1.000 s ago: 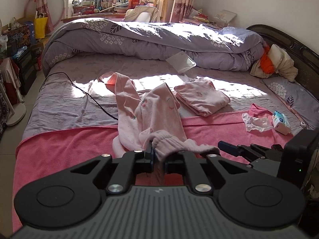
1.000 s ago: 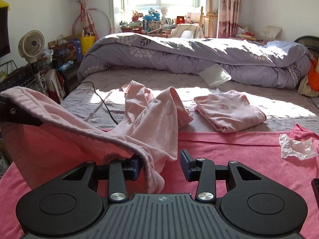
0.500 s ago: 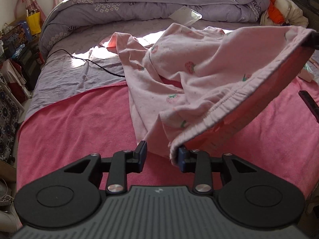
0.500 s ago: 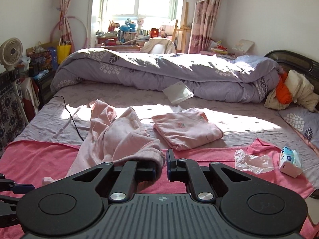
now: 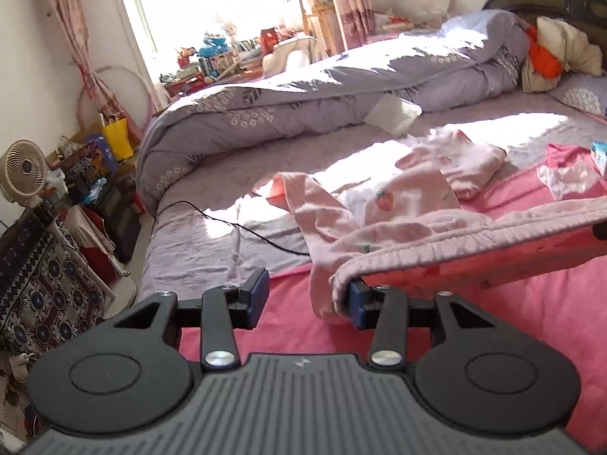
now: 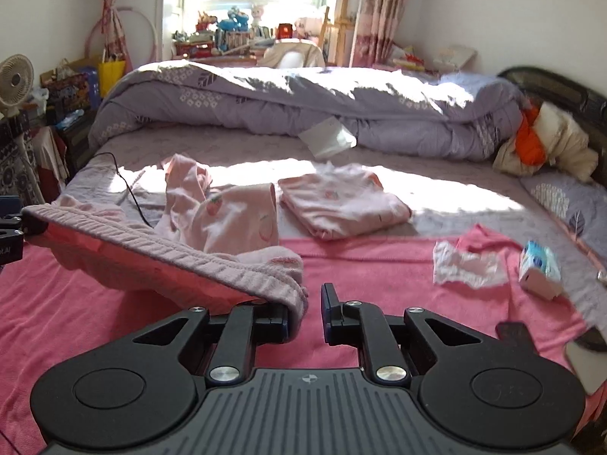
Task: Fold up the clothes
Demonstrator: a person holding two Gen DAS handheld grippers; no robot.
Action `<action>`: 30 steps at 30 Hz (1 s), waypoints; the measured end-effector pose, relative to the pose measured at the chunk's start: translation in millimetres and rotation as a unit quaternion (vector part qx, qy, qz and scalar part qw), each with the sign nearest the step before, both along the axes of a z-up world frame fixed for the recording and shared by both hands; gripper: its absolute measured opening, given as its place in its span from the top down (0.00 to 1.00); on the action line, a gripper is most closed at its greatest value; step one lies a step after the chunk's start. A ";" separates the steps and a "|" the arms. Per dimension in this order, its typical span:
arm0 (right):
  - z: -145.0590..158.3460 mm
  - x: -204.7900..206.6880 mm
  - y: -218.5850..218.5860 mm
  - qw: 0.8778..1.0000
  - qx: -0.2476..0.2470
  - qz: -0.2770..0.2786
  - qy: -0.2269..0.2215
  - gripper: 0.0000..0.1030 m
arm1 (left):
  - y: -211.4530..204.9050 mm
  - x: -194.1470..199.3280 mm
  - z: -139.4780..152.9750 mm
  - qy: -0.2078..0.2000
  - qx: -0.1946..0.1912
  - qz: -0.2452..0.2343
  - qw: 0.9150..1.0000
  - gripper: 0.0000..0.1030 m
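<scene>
Left wrist view: the left gripper (image 5: 305, 299) stands with jaws apart, having just been opening; the waistband of the pink trousers (image 5: 398, 235) hooks over its right finger (image 5: 356, 305) only, unpinched. The band stretches rightward across the red blanket (image 5: 531, 303), likely to spread the opening flat.

Right wrist view: the right gripper (image 6: 305, 313) has a gap too, jaws just easing wider, the band draped on its left finger (image 6: 279, 324), not clamped. The trousers' long axis runs away toward the purple duvet (image 6: 303, 106), legs crumpled beside the folded top (image 6: 341, 204).
</scene>
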State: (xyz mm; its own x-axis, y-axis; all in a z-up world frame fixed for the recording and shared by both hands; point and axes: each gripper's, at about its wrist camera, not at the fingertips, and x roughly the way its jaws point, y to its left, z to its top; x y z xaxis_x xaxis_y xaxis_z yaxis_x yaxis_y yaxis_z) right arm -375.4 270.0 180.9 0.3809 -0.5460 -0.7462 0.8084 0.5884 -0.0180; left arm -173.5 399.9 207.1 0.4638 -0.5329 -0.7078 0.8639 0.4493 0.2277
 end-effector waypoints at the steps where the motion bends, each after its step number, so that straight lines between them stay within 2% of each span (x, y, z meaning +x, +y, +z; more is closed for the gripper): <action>1: -24.6 -1.8 -0.3 0.999 0.024 -0.005 0.036 0.82 | -0.6 -3.3 -19.3 0.029 0.032 -0.010 0.999 0.50; 3: -68.1 -2.3 9.8 0.994 0.029 0.016 0.102 0.81 | -0.4 -17.0 -60.5 0.047 0.089 -0.023 0.995 0.51; 5: -95.4 4.5 32.1 0.987 -0.006 0.065 0.145 0.79 | 0.8 -27.6 -92.4 0.050 0.133 -0.019 0.990 0.53; 7: -110.9 15.3 55.5 0.976 -0.058 0.111 0.180 0.70 | 5.7 -28.5 -107.8 0.078 0.145 -0.006 0.986 0.53; 9: -118.1 24.8 74.2 0.964 -0.109 0.150 0.193 0.58 | 10.6 -26.5 -111.2 0.091 0.144 0.006 0.985 0.53; 13: -126.3 40.8 98.5 0.933 -0.201 0.207 0.217 0.47 | 13.4 -22.2 -109.0 0.095 0.136 0.014 0.986 0.53; 16: -128.9 41.7 107.2 0.917 -0.236 0.229 0.224 0.40 | 12.1 -18.5 -106.1 0.095 0.130 0.015 0.987 0.53; 18: -129.9 36.3 110.9 0.905 -0.262 0.243 0.230 0.31 | 11.6 -17.9 -104.5 0.097 0.125 0.015 0.987 0.53; 21: -133.4 26.3 116.9 0.884 -0.295 0.266 0.246 0.27 | 11.8 -19.1 -102.5 0.102 0.121 0.012 0.987 0.53; 23: -138.1 19.7 121.3 0.865 -0.311 0.303 0.250 0.27 | 11.9 -20.6 -102.4 0.106 0.120 0.010 0.987 0.53; 25: -141.1 14.9 125.4 0.845 -0.311 0.360 0.243 0.41 | 11.6 -22.5 -104.2 0.110 0.121 0.008 0.986 0.53; 26: -141.5 15.8 123.8 0.844 -0.293 0.379 0.243 0.74 | 11.3 -23.5 -105.8 0.111 0.123 0.007 0.986 0.53; 27: -141.7 17.4 121.5 0.843 -0.272 0.393 0.245 0.94 | 11.2 -24.7 -108.2 0.112 0.126 0.007 0.986 0.53; 28: -141.9 19.0 119.2 0.842 -0.251 0.408 0.247 0.94 | 11.1 -25.9 -110.6 0.113 0.130 0.007 0.985 0.53; 30: -133.4 19.7 101.1 0.874 -0.221 0.356 0.246 0.94 | 10.4 -27.9 -115.8 0.112 0.136 0.008 0.984 0.52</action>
State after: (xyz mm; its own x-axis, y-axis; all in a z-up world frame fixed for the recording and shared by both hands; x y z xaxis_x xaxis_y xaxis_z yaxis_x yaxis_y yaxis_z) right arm -355.6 371.1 47.4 0.4342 -0.5778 -0.6912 0.0697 0.7865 -0.6137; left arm -201.4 410.3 91.3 0.2869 -0.3037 -0.9086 0.8990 0.4131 0.1458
